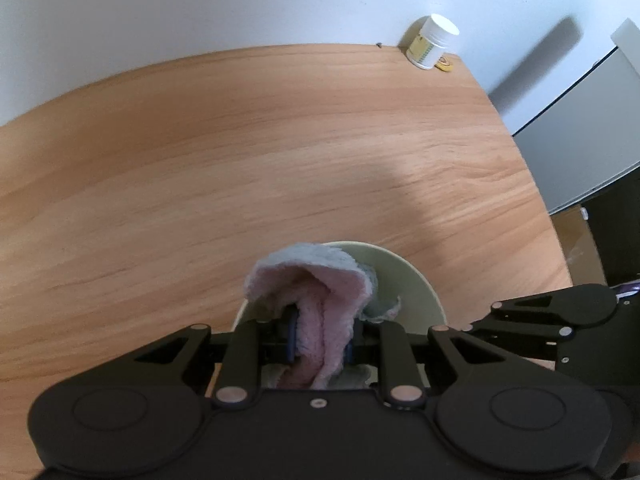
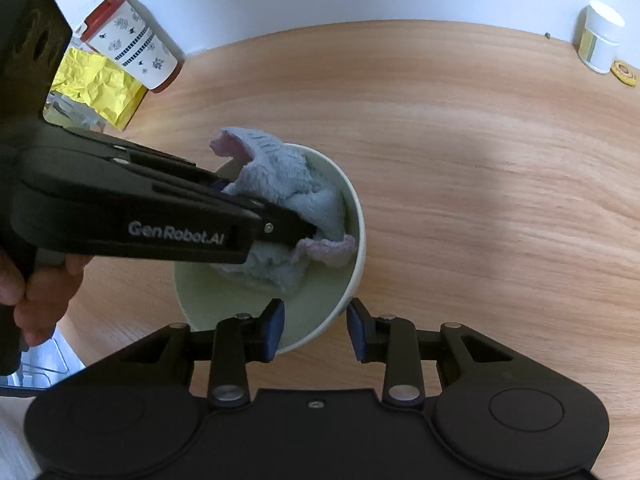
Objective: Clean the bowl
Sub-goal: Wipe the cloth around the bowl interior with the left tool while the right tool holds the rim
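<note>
bowl (image 2: pixel 320 308) sitting on the desk (image 2: pixel 460 184), pale green | cloth (image 2: pixel 288 208) lying inside it, pink and blue | left tongs (image 1: pixel 320 346) clamping the cloth | right tongs (image 2: pixel 316 330) pinching the bowl's near rim; white jar (image 2: pixel 600 36) standing far off

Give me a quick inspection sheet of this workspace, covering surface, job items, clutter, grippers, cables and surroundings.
Surface: wooden table, no spills seen.
Job's things: pale bowl on the table; pink and grey cloth inside it.
Clutter: white jar, patterned cup, yellow foil.
Grippers: left gripper shut on the cloth; right gripper straddles the bowl's rim, contact unclear.
Cables: nothing seen.
Surroundings: white wall.
</note>
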### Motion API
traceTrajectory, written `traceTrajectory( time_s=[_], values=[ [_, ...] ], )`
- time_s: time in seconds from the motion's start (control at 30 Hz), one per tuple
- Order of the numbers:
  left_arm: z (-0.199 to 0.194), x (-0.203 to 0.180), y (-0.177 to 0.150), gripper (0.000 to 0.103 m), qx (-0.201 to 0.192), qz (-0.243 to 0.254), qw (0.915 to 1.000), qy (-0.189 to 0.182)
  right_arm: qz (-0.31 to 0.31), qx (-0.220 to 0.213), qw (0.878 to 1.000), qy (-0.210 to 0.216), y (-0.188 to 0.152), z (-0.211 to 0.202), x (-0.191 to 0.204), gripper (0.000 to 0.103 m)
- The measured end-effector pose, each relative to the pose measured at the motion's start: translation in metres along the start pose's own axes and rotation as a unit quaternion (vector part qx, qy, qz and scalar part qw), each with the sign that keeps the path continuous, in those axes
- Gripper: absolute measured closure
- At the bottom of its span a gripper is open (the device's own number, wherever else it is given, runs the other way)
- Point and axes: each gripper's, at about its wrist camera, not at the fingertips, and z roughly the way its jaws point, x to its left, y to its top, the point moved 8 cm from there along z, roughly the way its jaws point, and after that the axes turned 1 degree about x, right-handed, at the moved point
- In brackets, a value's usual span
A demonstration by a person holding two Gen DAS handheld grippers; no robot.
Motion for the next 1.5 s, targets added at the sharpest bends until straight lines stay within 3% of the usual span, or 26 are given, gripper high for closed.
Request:
traceTrajectory(
  time_s=[0.27,0.47,0.6,0.8,1.13,1.23,1.33,1.5],
  values=[
    [-0.012,0.001,0.001,0.083,0.004,0.010,0.9998,0.015,0.020,0.005,1.000,-0.002,-0.005,0.006,-0.006,0.065],
    [-0.027,0.010,0.006,0.083,-0.005,0.015,0.9995,0.029,0.035,-0.017,0.999,-0.001,0.001,0.006,-0.004,0.066],
    [-0.036,0.011,0.004,0.083,-0.006,0.044,0.9980,0.046,0.021,-0.022,1.000,-0.003,0.003,0.005,0.001,0.070],
    [-0.028,0.012,-0.008,0.083,0.014,0.070,0.9965,0.044,0.030,-0.031,0.999,-0.004,0.009,0.001,-0.004,0.080],
    [-0.020,0.009,-0.027,0.083,0.037,0.102,0.9938,0.022,0.056,-0.036,0.998,-0.004,0.024,0.002,-0.012,0.081],
    [-0.015,0.002,-0.035,0.083,0.043,0.124,0.9909,0.028,0.070,-0.033,0.997,0.004,0.029,0.002,-0.015,0.084],
    [-0.012,-0.005,-0.039,0.083,0.046,0.145,0.9878,0.036,0.061,-0.027,0.998,0.007,0.031,0.003,-0.009,0.094],
    [-0.008,-0.025,-0.047,0.083,0.044,0.213,0.9749,0.049,0.055,-0.021,0.998,0.010,0.035,0.006,-0.002,0.093]
  ],
)
